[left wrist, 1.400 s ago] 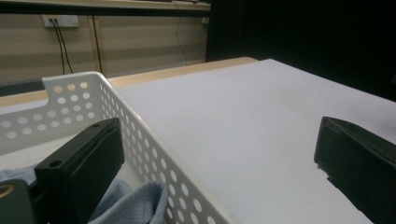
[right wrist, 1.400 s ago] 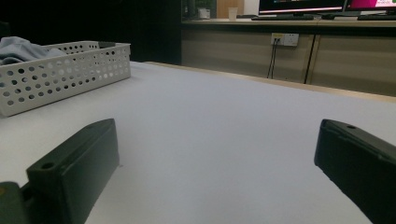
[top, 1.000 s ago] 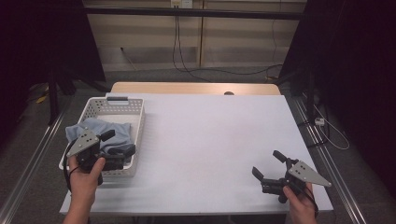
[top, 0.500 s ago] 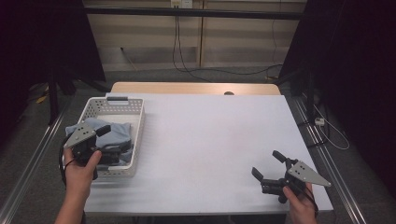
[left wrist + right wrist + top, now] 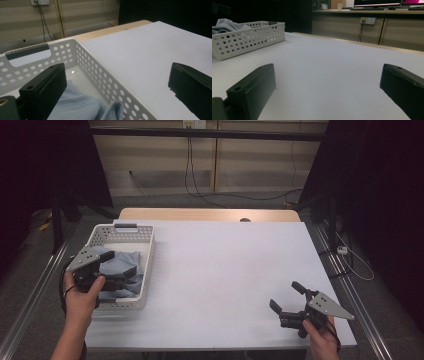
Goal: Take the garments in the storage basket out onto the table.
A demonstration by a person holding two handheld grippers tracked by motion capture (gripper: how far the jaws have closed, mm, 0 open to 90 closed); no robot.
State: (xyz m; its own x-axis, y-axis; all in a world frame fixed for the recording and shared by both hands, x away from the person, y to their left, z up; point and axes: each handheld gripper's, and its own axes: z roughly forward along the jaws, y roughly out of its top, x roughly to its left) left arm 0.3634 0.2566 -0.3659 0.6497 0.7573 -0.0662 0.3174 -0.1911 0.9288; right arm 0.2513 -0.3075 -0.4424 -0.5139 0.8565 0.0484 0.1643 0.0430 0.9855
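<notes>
Basket (image 5: 145, 251): white, holding blue cloth (image 5: 120, 265).
Left gripper (image 5: 118, 262): over the basket, jaws spread wide above the cloth.
Right gripper (image 5: 286, 297): well away from basket, jaws apart, empty.

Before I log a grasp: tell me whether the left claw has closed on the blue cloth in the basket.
No. The left claw is wide open, one jaw over the blue cloth in the basket, the other beyond its rim.
</notes>
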